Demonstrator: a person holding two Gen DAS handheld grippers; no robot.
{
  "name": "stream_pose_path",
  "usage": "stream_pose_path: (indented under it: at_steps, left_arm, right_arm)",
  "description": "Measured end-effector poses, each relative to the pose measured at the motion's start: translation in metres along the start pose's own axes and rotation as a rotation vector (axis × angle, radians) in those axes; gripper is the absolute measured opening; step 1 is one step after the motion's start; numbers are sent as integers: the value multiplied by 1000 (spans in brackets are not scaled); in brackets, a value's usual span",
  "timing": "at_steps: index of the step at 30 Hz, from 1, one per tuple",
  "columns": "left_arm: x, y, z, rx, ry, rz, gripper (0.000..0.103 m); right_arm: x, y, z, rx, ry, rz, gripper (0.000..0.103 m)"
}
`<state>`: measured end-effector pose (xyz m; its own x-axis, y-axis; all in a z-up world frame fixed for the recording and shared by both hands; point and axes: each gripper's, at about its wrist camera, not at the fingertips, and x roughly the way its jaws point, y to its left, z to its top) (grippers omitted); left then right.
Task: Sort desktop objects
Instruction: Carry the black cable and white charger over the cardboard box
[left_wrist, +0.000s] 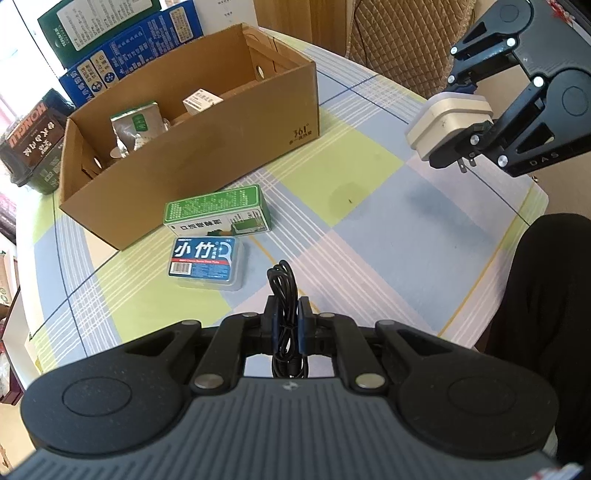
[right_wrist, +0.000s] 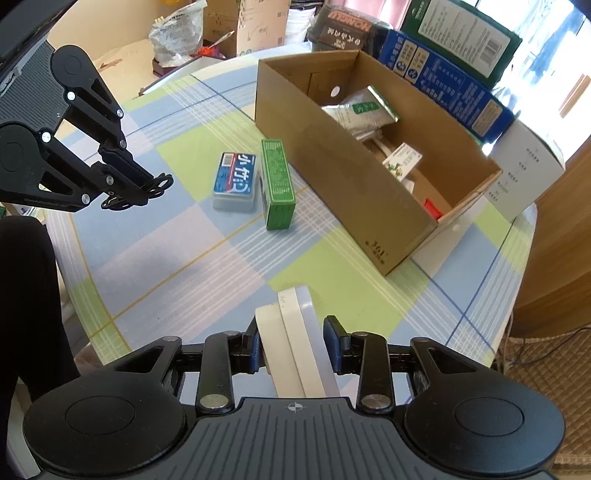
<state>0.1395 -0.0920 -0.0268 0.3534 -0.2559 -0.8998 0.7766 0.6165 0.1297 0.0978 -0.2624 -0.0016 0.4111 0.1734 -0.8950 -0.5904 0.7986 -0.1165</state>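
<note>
My left gripper (left_wrist: 288, 314) is shut on a coiled black cable (left_wrist: 282, 280), held above the checked tablecloth; the same gripper (right_wrist: 147, 190) shows at the left of the right wrist view. My right gripper (right_wrist: 293, 343) is shut on a white plug adapter (right_wrist: 295, 332), also lifted off the table, and the adapter (left_wrist: 448, 123) with its metal prongs appears at the right in the left wrist view. On the cloth lie a green box (left_wrist: 218, 214) and a blue floss-pick case (left_wrist: 207, 260), side by side. Beyond them stands an open cardboard box (left_wrist: 221, 147) holding a foil packet (left_wrist: 135, 125) and a small white carton (left_wrist: 202, 101).
Blue and green cartons (left_wrist: 122, 55) and a dark package (left_wrist: 31, 140) are stacked behind the cardboard box. A white carton (right_wrist: 524, 170) stands by its end. A person's dark-clothed leg (left_wrist: 546, 288) is at the table's edge (left_wrist: 532, 206). A quilted chair (left_wrist: 399, 44) sits beyond.
</note>
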Motion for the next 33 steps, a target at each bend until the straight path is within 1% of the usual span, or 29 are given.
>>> stream_pose_path:
  at_steps: [5,16,23,33]
  left_arm:
    - [-12,7,8,-9,-20,13,6]
    - [-37,23,38,-29,-69,37,6]
    - [-43,28,53,-34,-85,37,6]
    - [-42,39,69,-40,-93,42,7]
  right_arm:
    - [-11,-3,9,-1,-22,-16,31]
    - [-28,-3,27,-13,-56,-42,31]
    - [-34,-9,37,-14,-70,-54,31]
    - [-34,-22,50,-10,-82,-63,31]
